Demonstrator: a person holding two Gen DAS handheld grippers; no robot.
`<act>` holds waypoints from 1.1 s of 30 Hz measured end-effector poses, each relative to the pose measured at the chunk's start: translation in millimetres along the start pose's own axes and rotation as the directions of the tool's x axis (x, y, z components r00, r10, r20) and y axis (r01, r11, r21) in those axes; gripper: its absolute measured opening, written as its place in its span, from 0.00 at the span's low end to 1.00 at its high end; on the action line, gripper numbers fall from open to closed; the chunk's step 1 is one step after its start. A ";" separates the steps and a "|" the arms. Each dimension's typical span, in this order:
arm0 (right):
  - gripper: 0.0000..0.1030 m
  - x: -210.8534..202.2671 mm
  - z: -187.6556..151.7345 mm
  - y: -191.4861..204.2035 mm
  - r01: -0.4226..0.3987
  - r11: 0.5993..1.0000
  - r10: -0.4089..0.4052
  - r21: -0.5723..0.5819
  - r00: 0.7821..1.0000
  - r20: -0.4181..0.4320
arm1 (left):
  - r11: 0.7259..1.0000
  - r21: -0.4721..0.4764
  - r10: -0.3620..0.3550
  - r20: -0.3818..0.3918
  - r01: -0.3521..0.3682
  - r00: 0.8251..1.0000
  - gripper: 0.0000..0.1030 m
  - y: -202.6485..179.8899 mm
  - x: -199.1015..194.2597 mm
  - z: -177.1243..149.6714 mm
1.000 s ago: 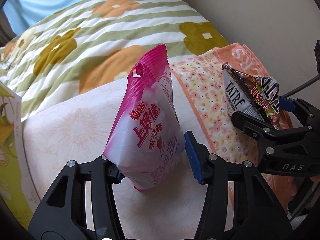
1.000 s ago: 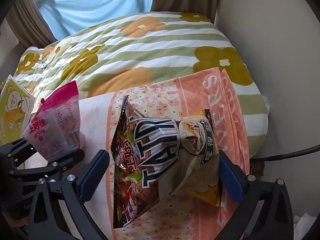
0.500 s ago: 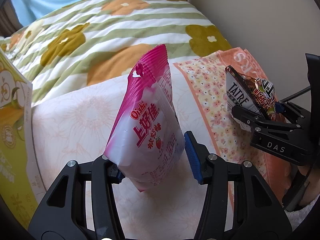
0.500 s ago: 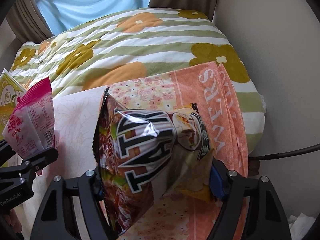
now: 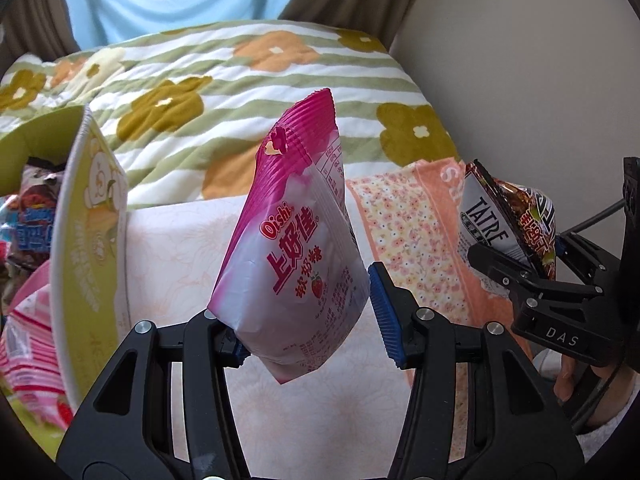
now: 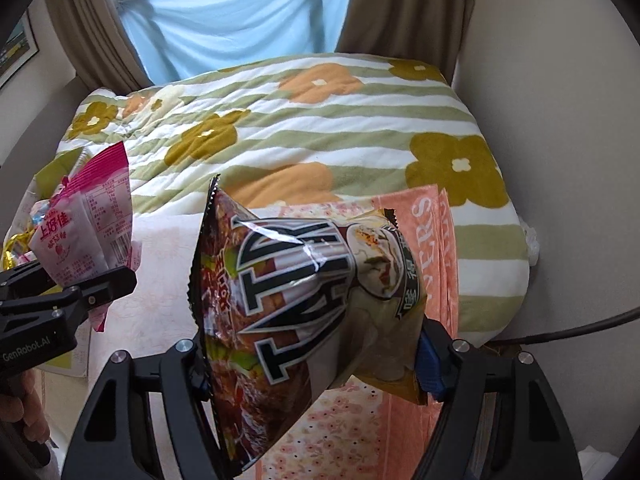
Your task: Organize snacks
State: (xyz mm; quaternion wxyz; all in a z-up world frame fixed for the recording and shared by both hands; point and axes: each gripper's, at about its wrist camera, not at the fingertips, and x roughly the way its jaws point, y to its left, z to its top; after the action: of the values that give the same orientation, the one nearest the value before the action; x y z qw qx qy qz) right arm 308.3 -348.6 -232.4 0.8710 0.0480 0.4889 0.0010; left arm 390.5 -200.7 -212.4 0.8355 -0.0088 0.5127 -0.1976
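Observation:
My left gripper is shut on a pink and white Oishi snack bag and holds it upright above the bed. The bag also shows at the left of the right wrist view. My right gripper is shut on a dark chip bag with large white letters, lifted off the peach floral cloth. That chip bag and the right gripper appear at the right of the left wrist view. A yellow-green snack box with several packets inside stands at the left.
A striped flower-print blanket covers the bed behind. A pale cloth lies under the left gripper. A wall runs close along the right, with a black cable by it. Curtains and a window are at the back.
Both grippers have risen with their bags. The right gripper closed on the chip bag and lifted it off the cloth. The snack box has come further into the left view.

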 end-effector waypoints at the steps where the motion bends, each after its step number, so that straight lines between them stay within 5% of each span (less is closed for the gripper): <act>1: 0.68 -8.3 2.4 5.5 -0.017 1.000 0.017 -0.017 1.000 0.012 | 1.000 -0.011 0.002 0.010 -0.002 1.000 0.45 2.6 -10.1 1.5; 9: 0.68 -56.0 24.9 66.7 -0.140 0.981 0.153 -0.133 0.984 0.094 | 0.994 -0.072 0.095 0.136 -0.086 0.986 0.46 45.4 -101.3 6.1; 17: 0.68 -75.8 41.4 159.3 -0.214 0.954 0.244 -0.210 0.961 0.129 | 0.982 -0.138 0.149 0.172 -0.125 0.974 0.45 141.6 -159.1 0.7; 27: 0.68 -47.5 51.8 274.3 -0.250 0.956 0.266 -0.155 0.960 0.087 | 0.987 -0.119 0.114 0.070 -0.105 0.991 0.45 259.6 -155.4 3.4; 33: 0.68 -29.9 49.3 310.1 -0.231 0.970 0.235 -0.078 0.971 0.048 | 0.997 -0.052 0.058 -0.017 -0.059 0.998 0.46 290.9 -132.6 10.4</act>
State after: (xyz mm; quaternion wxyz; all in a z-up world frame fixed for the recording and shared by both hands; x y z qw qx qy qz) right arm 348.6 -45.4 -155.2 0.8796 0.0736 0.4545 0.1196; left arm 440.3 110.5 -157.6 0.8363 -0.0143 0.5243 -0.1596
